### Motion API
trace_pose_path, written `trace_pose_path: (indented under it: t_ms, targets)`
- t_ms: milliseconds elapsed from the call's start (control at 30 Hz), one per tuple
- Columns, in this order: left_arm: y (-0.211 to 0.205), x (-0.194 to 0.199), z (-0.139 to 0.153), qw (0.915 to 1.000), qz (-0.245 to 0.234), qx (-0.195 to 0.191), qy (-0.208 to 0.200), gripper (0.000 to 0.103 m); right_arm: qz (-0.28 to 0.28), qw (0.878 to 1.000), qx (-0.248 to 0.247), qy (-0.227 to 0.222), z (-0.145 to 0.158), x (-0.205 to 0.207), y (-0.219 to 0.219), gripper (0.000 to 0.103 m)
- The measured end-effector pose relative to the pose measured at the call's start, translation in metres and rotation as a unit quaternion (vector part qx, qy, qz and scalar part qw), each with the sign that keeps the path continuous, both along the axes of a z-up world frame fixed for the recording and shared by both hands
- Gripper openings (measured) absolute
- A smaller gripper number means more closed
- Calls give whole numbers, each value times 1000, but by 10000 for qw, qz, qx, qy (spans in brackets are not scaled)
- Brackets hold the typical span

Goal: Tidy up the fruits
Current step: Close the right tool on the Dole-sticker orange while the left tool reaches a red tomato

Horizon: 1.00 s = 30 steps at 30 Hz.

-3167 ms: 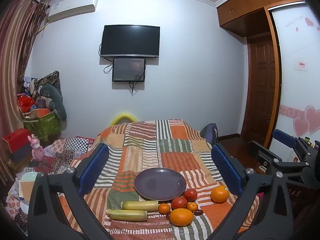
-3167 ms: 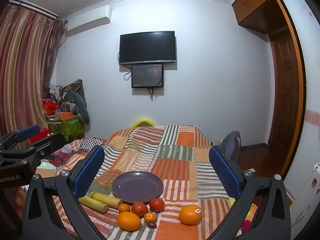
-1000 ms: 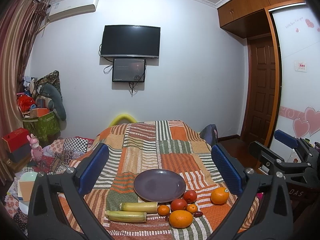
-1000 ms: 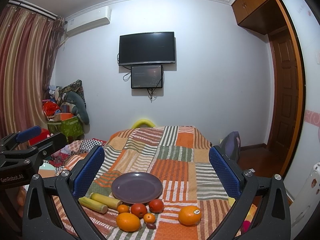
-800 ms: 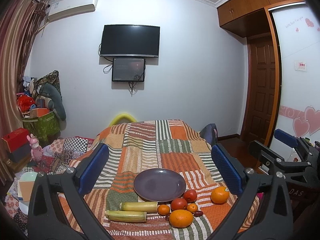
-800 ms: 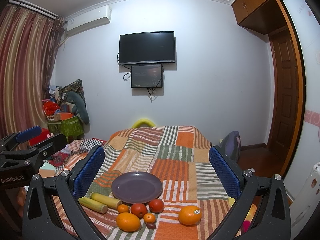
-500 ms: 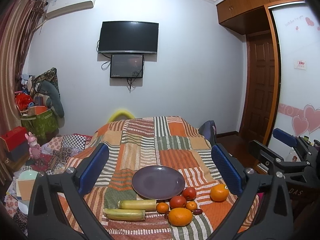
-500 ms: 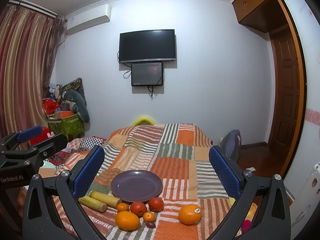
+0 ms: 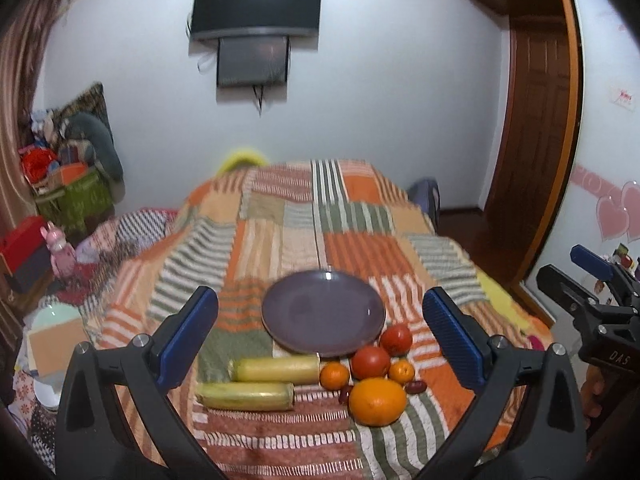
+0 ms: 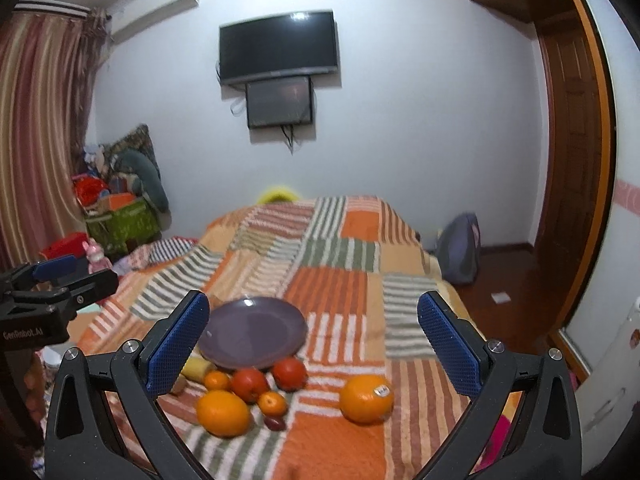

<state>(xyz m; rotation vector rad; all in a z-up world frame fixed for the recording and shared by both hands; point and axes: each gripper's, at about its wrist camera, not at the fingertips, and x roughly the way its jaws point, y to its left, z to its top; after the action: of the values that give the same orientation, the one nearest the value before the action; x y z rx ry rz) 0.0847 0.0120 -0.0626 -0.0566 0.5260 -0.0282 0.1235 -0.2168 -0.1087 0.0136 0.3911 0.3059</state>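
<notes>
Both tongs hang released above the near end of a bed spread with a striped patchwork cover, each holding nothing. The left tongs have their blue pads wide apart and frame a bare purple plate lying on the cover toward the near edge of the bed. The fruits sit in a cluster just on the near side of the plate: two yellow-green sticks lie side by side at the near-left of the plate, the farther one touching its rim; a small tangerine sits at their right ends; two red tomatoes follow the plate's near-right rim, one just beside the other; a second small tangerine rests to the right of the nearer tomato; a large orange is nearest the bed's near edge, with a dark date on each side of it. The right tongs, also spread wide, look over the same cluster and a second large orange with a sticker, lying well apart from the others toward the right edge of the bed. Each tool appears at the side of the other's view.
</notes>
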Motion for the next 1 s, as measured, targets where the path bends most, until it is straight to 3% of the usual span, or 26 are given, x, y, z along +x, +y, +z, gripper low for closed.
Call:
trace_pose_path:
  t_ms: [300, 533, 800, 1000]
  targets:
    - [-1, 53, -50, 9946, -120, -292, 985, 103, -137, 9952, -221, 947, -38, 28, -22, 103]
    - [-13, 86, -80, 9870, -238, -127, 1583, 103, -142, 9876, -237, 1544, -69, 52, -32, 103]
    - [-41, 113, -98, 9796, -719, -45, 1877, 103, -111, 9773, -231, 2102, -99, 71, -36, 103]
    - [-66, 132, -115, 9687, -1146, 71, 2200, 85, -49, 9703, -257, 2403, -118, 81, -36, 94]
